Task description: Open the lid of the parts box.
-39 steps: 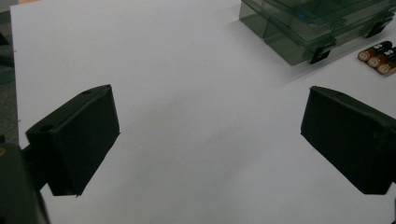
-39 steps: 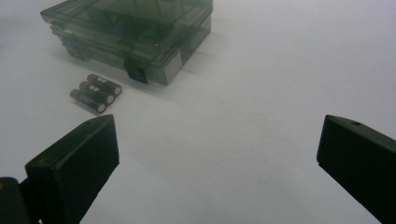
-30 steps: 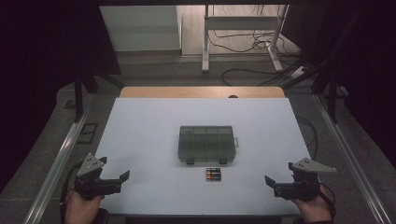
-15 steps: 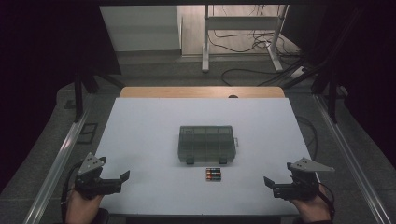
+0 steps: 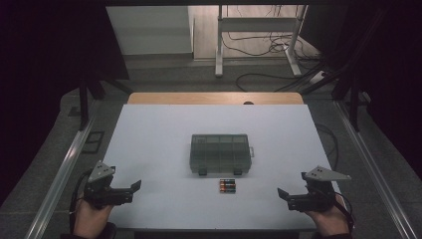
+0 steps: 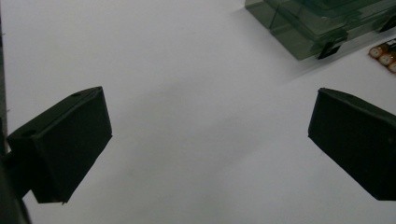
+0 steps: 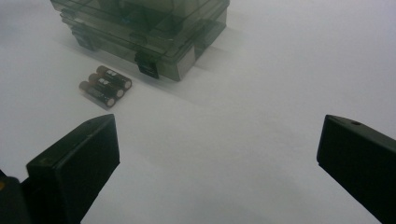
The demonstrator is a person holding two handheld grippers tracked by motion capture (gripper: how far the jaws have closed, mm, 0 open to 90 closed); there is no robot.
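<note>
A smoky clear compartment box [image 5: 220, 153] lies shut in the middle of the white table [image 5: 164, 129], its two latches facing me. Three batteries [image 5: 227, 185] lie side by side just in front of it. My left gripper [image 5: 130, 191] rests low at the near left corner, open, nothing between its jaws. My right gripper [image 5: 284, 195] sits at the near right corner, also open and empty. In the left gripper view [image 6: 210, 140] the box [image 6: 322, 23] and batteries [image 6: 385, 53] appear at upper right. The right gripper view [image 7: 217, 154] has the box [image 7: 144, 28] and batteries [image 7: 105, 86] at upper left.
A wooden strip [image 5: 214, 98] edges the table's far side. Metal rails [image 5: 59, 174] run along both sides. Beyond the table stand a white frame [image 5: 259, 35] and loose cables [image 5: 259, 74] on the floor.
Both grippers have shifted only slightly; the right one dropped a touch toward me. The box and batteries have not moved.
</note>
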